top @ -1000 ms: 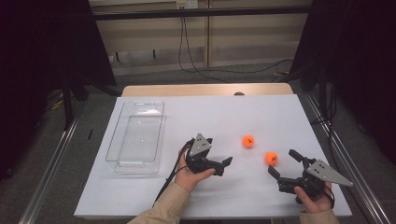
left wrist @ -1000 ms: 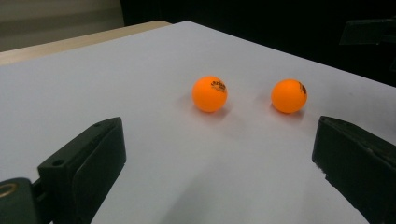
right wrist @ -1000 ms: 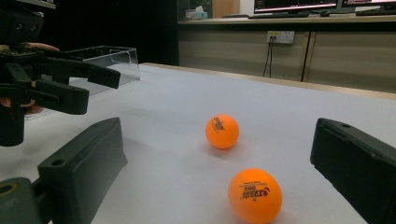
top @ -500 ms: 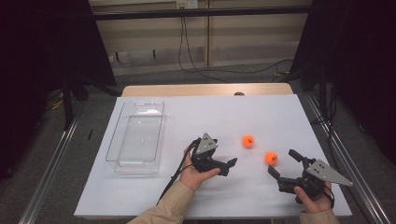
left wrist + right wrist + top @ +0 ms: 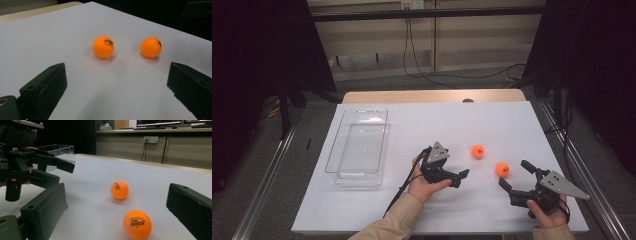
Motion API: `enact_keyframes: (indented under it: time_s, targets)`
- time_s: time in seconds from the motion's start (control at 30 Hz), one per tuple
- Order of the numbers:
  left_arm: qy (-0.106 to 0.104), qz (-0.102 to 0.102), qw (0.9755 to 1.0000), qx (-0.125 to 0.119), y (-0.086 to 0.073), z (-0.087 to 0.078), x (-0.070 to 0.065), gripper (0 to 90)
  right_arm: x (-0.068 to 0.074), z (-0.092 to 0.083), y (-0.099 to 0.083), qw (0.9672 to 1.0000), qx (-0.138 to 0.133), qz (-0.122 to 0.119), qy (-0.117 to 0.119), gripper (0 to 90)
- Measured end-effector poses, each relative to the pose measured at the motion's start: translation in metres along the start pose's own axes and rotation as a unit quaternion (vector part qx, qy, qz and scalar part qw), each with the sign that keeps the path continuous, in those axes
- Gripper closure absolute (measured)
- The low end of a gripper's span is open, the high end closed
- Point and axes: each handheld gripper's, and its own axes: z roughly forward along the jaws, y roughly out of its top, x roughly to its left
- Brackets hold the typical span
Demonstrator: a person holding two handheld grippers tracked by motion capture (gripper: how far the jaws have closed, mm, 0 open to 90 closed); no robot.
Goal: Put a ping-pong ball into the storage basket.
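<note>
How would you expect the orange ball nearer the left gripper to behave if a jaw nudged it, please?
The nearer orange ball is round and rests free on the flat white table, so it would probably roll away. It looks like a table-tennis ball, likely very light. Its smooth curve may slip from the open left gripper.

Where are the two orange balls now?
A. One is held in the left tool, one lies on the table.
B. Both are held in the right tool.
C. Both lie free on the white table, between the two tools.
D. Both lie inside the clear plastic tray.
C: both orange balls rest on the white table, between the open left tool and the open right tool; the clear plastic tray holds nothing.
</note>
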Motion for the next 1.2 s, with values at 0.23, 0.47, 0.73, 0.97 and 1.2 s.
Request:
enact_keyframes:
  time_s: [0.23, 0.47, 0.73, 0.97, 1.2]
  targets:
    - [0.0, 0.0, 1.0, 0.004, 0.0, 0.002, 0.0, 2.6, 0.0, 0.0, 0.0, 1.0, 0.0, 0.0, 0.0, 2.6]
    - [-0.007, -0.002, 1.0, 0.004, 0.001, 0.006, -0.002, 2.6, 0.0, 0.0, 0.0, 1.0, 0.0, 0.001, 0.0, 2.6]
    - [-0.012, -0.002, 0.9999, 0.009, 0.003, 0.011, -0.004, 2.6, 0.0, 0.0, 0.0, 1.0, 0.0, 0.001, 0.001, 2.6]
    - [-0.015, -0.001, 0.9998, 0.011, 0.004, 0.014, -0.004, 2.6, 0.0, 0.0, 0.0, 1.0, 0.0, 0.002, 0.001, 2.6]
    - [-0.017, -0.001, 0.9998, 0.014, 0.004, 0.016, -0.004, 2.6, 0.0, 0.0, 0.0, 1.0, 0.001, 0.001, 0.002, 2.6]
